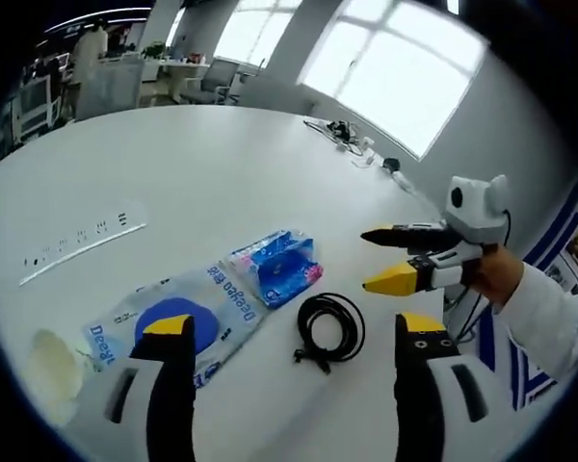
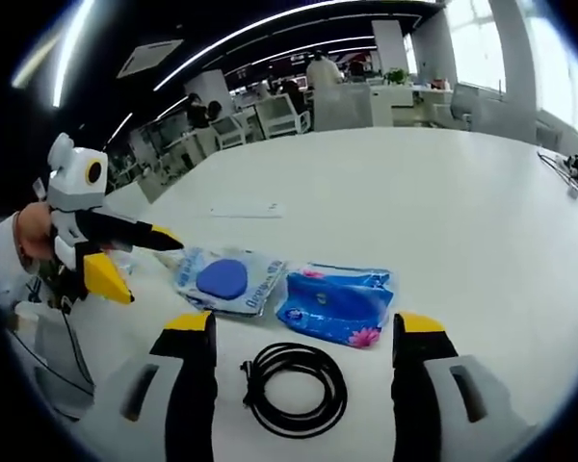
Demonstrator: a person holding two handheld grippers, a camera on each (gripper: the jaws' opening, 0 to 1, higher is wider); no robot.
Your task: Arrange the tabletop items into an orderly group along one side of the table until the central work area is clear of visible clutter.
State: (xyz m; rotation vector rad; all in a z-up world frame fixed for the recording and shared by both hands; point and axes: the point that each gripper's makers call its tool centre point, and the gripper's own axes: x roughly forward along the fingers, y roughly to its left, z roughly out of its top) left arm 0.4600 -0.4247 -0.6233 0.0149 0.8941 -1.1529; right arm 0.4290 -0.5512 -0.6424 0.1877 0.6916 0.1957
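Note:
On the white table lie a coiled black cable (image 1: 330, 329) (image 2: 295, 388), a blue tissue pack (image 1: 275, 266) (image 2: 336, 304) and a clear packet with a blue round pad (image 1: 177, 322) (image 2: 227, 279). My left gripper (image 1: 294, 329) (image 2: 144, 258) is open, its jaws on either side of the packet and cable, above the table. My right gripper (image 2: 302, 325) (image 1: 380, 259) is open too, held over the cable from the opposite side, with nothing between its jaws.
A white power strip (image 1: 82, 241) (image 2: 245, 209) lies further out on the table. A crumpled pale item (image 1: 53, 366) sits near the packet. Cables and small things (image 1: 358, 144) lie by the far edge under the windows. Chairs and desks stand beyond.

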